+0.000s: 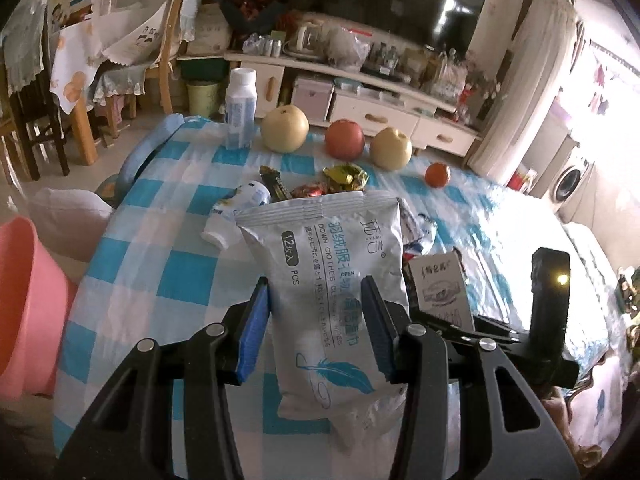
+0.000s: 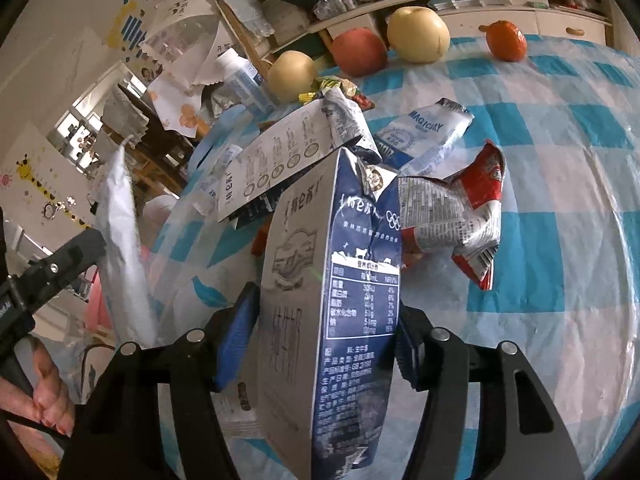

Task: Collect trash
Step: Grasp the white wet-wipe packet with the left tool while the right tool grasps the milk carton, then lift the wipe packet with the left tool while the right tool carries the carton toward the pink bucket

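In the left wrist view my left gripper [image 1: 316, 328] is shut on a silver-white wipes packet [image 1: 328, 248], held upright above the blue-checked tablecloth [image 1: 172, 272]. My right gripper [image 2: 320, 344] is shut on a blue-and-white milk carton [image 2: 320, 240], its blue pads pressing both sides. The carton [image 1: 440, 288] also shows at the right of the left view. More trash lies on the cloth: a small white bottle [image 1: 240, 208] on its side, gold and red candy wrappers [image 1: 344, 178], a crumpled red-and-white wrapper [image 2: 460, 216], a blue-white pouch [image 2: 424, 132] and a flattened carton [image 2: 276, 160].
Two pears [image 1: 285, 128], an apple [image 1: 345, 139], an orange [image 1: 437, 175] and an upright white bottle [image 1: 240, 108] stand along the table's far edge. A pink basin [image 1: 24, 312] sits low at the left. A hand [image 2: 44, 392] shows at the lower left.
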{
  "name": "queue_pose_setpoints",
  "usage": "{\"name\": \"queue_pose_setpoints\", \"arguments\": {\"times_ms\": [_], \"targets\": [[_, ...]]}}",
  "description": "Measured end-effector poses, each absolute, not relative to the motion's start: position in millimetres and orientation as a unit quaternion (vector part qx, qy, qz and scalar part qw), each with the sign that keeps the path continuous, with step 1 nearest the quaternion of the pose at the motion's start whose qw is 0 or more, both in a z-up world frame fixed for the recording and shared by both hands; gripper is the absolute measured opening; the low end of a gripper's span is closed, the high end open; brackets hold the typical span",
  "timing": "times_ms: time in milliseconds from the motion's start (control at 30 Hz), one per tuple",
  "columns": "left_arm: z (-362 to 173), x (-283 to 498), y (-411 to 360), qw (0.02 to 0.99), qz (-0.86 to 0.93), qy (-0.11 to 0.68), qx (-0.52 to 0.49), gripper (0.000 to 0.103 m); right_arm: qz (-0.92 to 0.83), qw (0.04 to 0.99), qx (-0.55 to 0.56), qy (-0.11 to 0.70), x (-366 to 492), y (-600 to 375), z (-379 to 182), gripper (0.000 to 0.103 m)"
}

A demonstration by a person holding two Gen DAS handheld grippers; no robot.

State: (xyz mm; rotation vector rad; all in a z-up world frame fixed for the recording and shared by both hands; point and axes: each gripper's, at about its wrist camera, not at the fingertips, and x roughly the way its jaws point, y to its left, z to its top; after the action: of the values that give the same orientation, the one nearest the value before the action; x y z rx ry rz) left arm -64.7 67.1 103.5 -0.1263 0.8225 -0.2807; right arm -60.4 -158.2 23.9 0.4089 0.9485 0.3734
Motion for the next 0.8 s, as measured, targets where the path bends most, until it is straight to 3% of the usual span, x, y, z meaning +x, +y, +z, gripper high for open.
{"name": "queue_pose_setpoints", "arguments": {"times_ms": [300,800], "targets": [[106,-63,99,0.906,-0.153,0.385,-0.086,0.047,0.144,0.883,0.123,0.43,-69,-141,35,0.061],[120,-68,172,0.91,-0.15,0.346,-0.173,0.045,0.149,0.908,0.107,0.376,-92,-104,77,0.06]]}}
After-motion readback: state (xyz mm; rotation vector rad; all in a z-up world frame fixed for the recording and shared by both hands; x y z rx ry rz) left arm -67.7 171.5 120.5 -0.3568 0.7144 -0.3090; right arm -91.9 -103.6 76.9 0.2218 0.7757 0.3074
